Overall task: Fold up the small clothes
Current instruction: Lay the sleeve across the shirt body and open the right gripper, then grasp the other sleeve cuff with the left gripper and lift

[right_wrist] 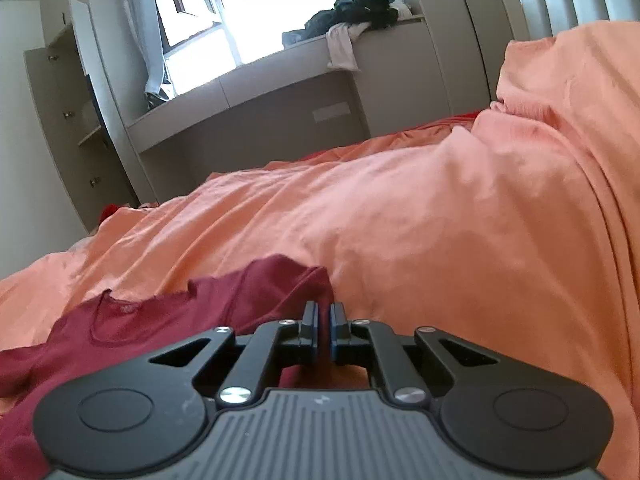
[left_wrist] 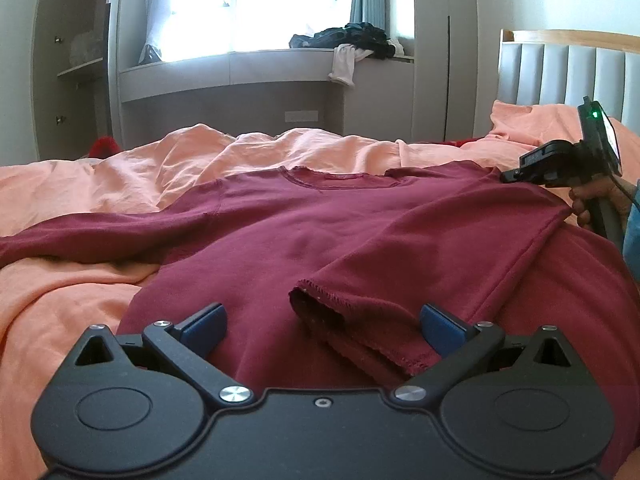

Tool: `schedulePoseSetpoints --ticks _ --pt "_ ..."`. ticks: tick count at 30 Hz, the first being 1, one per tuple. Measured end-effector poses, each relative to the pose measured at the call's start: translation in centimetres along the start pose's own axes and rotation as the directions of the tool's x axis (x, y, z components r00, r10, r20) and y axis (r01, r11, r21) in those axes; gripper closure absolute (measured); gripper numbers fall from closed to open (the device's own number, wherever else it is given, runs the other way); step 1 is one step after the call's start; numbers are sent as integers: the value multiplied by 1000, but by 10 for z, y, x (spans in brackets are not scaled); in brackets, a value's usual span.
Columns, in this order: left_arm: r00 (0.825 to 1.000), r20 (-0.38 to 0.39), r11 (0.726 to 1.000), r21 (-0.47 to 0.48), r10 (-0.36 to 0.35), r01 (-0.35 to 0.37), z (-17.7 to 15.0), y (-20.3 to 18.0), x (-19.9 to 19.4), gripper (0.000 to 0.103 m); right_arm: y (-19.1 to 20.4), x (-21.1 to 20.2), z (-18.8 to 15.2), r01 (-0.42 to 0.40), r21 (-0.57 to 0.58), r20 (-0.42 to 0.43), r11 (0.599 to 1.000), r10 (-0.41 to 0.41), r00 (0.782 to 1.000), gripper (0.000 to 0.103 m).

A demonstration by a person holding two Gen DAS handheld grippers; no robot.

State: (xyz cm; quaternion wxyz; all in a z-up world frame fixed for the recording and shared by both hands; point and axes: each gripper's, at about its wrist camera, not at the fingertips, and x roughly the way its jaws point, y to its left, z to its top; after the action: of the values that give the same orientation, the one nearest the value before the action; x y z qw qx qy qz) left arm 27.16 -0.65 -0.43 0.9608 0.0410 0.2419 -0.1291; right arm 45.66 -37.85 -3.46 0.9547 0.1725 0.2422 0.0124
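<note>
Where the bed carries its rumpled orange cover, we see the maroon shirt spread flat, one sleeve folded across its chest. Behind stand a bright window, a grey ledge with a heap of dark clothes, and an open cupboard. Our left tool gapes wide over the sleeve cuff; our right tool is pinched narrow on the shirt's shoulder edge.

We see a plain maroon shirt lying on a salmon-orange bedsheet — no print on either. Our left gripper is black with blue finger pads, and the right gripper matches, with a grey ribbed body. The headboard is pale grey — vertically channelled, wood-trimmed. Dark clothes sit on the grey sill.
</note>
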Motion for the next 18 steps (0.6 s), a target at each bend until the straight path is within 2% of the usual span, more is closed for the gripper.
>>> schedulePoseSetpoints --ticks 2,4,6,9,12,14,16,18 --pt "1000 0 1000 -2 -3 3 -1 1 -1 0 4 -2 1 4 -1 4 1000 -4 1000 87" --pt "1000 3 1000 -5 -6 6 -1 1 -2 0 7 -15 0 8 4 7 1000 -8 1000 61" --pt "1000 7 1000 -5 -6 6 -2 2 -3 0 15 -26 -6 9 -38 9 999 -9 1000 45" --pt "1000 15 1000 -3 -6 6 -4 2 -4 0 31 -53 -22 24 -150 0 988 -24 1000 30" --pt "1000 26 1000 -6 -11 11 -6 3 -6 0 43 -73 -41 108 -247 4 963 -110 994 26" --pt "999 33 1000 -9 -15 15 -8 3 -8 0 47 -78 -51 184 -286 24 940 -185 982 25" --pt "999 40 1000 -12 -21 22 -10 4 -11 0 43 -83 -58 233 -294 52 927 -228 972 19" --pt "998 48 999 -23 -34 35 -11 7 -16 0 39 -84 -65 266 -275 72 924 -256 964 18"
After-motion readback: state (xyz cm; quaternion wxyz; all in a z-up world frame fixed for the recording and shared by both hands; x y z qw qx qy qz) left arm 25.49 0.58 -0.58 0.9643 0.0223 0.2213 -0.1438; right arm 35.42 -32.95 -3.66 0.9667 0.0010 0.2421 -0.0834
